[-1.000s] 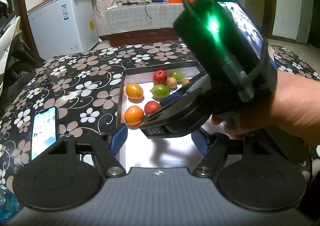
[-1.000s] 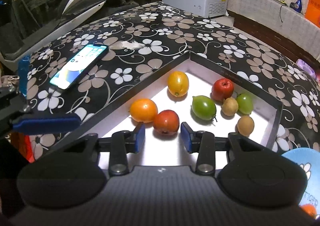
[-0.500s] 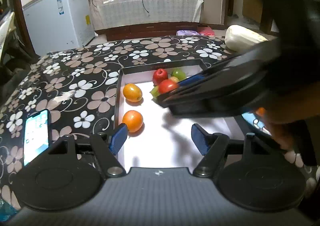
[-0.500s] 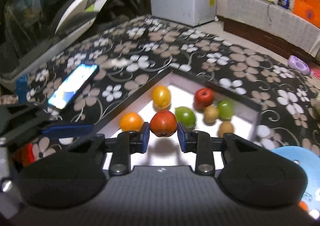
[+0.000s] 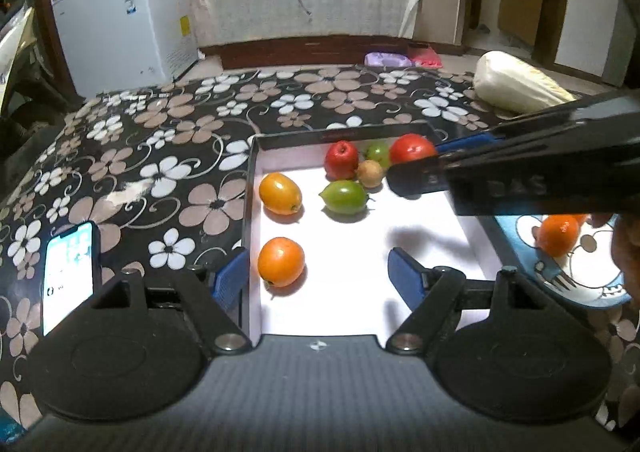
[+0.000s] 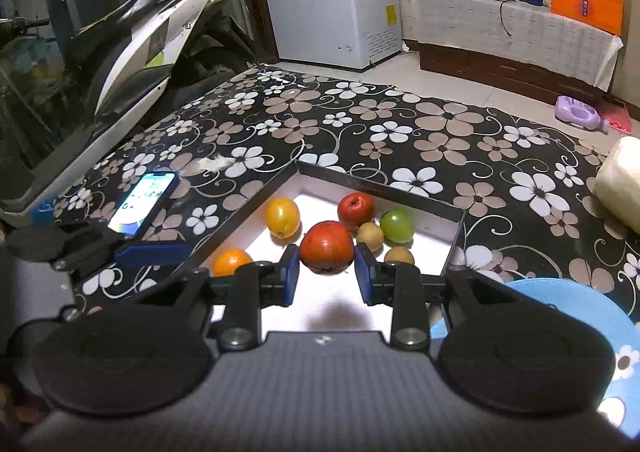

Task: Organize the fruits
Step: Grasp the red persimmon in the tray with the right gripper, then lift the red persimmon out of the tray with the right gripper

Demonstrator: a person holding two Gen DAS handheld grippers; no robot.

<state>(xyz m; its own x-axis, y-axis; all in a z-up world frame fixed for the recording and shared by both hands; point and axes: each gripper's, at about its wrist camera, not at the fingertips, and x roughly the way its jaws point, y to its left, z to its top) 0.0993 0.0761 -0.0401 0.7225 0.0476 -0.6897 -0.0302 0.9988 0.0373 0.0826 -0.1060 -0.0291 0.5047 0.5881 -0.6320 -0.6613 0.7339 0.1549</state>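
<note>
A black-rimmed tray [image 5: 360,272] with a white floor holds several fruits: a round orange one [image 5: 281,261], a yellow-orange oval [image 5: 280,193], a green one [image 5: 344,196], a red apple [image 5: 341,160] and small brown and green ones behind. My right gripper [image 6: 326,270] is shut on a red fruit [image 6: 327,247] and holds it in the air above the tray; the left wrist view shows that fruit [image 5: 412,150] at the tray's far right. My left gripper [image 5: 318,278] hovers over the tray's near end, its jaws opening. The round orange fruit lies by its left pad, ungripped.
A blue plate [image 5: 592,284] right of the tray carries an orange [image 5: 558,234]. A lit phone [image 5: 68,272] lies on the flowered cloth to the left. A pale cabbage [image 5: 516,86] sits at the far right. A hand [image 5: 628,252] shows at the right edge.
My right gripper closed on the red fruit, lifted it off the tray floor and carried it rightward. My left gripper moved along the tray and its jaws spread a little.
</note>
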